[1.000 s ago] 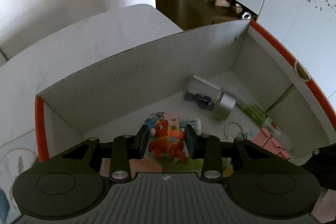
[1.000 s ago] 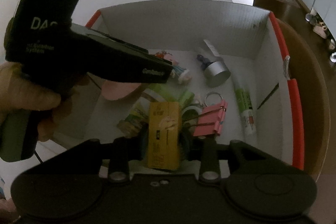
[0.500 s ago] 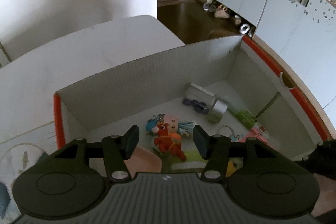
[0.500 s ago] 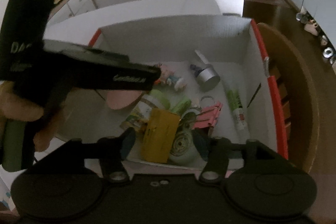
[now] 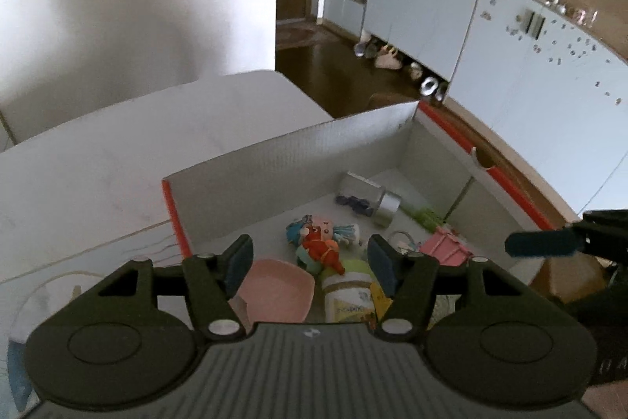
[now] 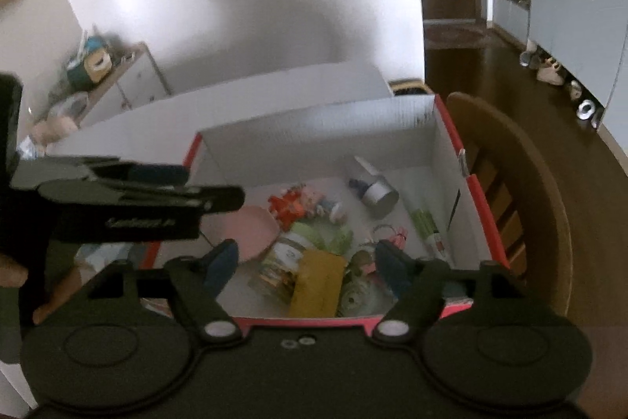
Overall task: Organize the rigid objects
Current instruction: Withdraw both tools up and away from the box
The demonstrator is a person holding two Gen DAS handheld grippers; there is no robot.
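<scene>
A white cardboard box with red edges (image 5: 298, 160) (image 6: 314, 140) stands on the white table. Inside lie an orange toy horse (image 5: 324, 250) (image 6: 286, 205), a pink dish (image 5: 274, 289) (image 6: 255, 230), a yellow box (image 6: 318, 281), a jar with a green lid (image 5: 347, 295) (image 6: 284, 258), a silver cylinder (image 5: 386, 209) (image 6: 378, 197), a pink binder clip (image 5: 445, 246) and a green tube (image 6: 428, 228). My left gripper (image 5: 310, 264) is open and empty, raised above the box's near side. My right gripper (image 6: 306, 264) is open and empty above the box's near edge. The left gripper also shows in the right wrist view (image 6: 165, 201).
A wooden chair (image 6: 506, 199) stands right of the box. The white table (image 5: 117, 152) stretches left and behind it. White cabinets (image 5: 530, 38) and a dark wood floor (image 6: 471, 69) lie beyond. A small cabinet with clutter (image 6: 106, 81) stands at the far left.
My left gripper opened, let go of the orange toy horse in the box and rose. My right gripper opened, left the yellow box inside and pulled up and back.
</scene>
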